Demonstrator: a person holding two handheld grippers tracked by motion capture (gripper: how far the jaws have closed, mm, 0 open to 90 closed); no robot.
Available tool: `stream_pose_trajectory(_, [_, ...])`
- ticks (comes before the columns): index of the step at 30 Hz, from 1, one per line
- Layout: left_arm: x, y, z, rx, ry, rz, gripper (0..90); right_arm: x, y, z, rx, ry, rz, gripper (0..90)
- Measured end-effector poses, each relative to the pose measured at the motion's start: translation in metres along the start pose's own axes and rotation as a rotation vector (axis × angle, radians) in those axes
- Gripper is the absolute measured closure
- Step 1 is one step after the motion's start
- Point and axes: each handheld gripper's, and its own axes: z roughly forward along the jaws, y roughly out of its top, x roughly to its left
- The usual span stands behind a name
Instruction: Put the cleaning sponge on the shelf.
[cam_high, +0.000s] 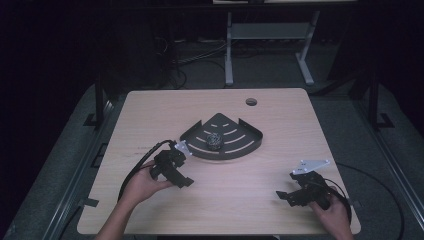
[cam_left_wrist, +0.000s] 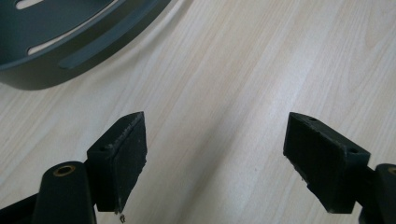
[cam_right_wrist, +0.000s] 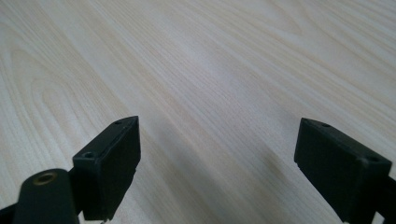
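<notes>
A dark fan-shaped slotted tray (cam_high: 240, 142) lies mid-table with a small dark patterned ball (cam_high: 214, 141) resting in it. My left gripper (cam_high: 186, 182) sits just below and left of the tray, jaws open over bare wood. In the left gripper view the same gripper (cam_left_wrist: 215, 158) has nothing between its jaws, and the tray's curved rim (cam_left_wrist: 74, 60) fills the upper left corner. At the front right of the table my right gripper (cam_high: 281, 196) is open too. Its own view shows the jaws (cam_right_wrist: 217, 163) wide apart above plain wood.
The light wooden table (cam_high: 150, 115) has a round cable hole (cam_high: 251, 102) near its far edge. Black cables trail from both grippers toward the front. A white desk frame (cam_high: 270, 35) stands on the dark floor behind the table.
</notes>
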Motion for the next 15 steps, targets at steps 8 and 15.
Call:
stream_pose_trajectory(8, [-0.005,-0.011,-0.005,-0.008,0.008,-0.006,20.9,-0.001,0.000,-0.002,-0.005,-0.007,0.004,14.2])
stream_pose_trajectory(15, [-0.007,-0.021,-0.008,-0.003,0.016,-0.014,20.9,-0.001,-0.001,-0.002,-0.005,-0.009,0.006,14.2])
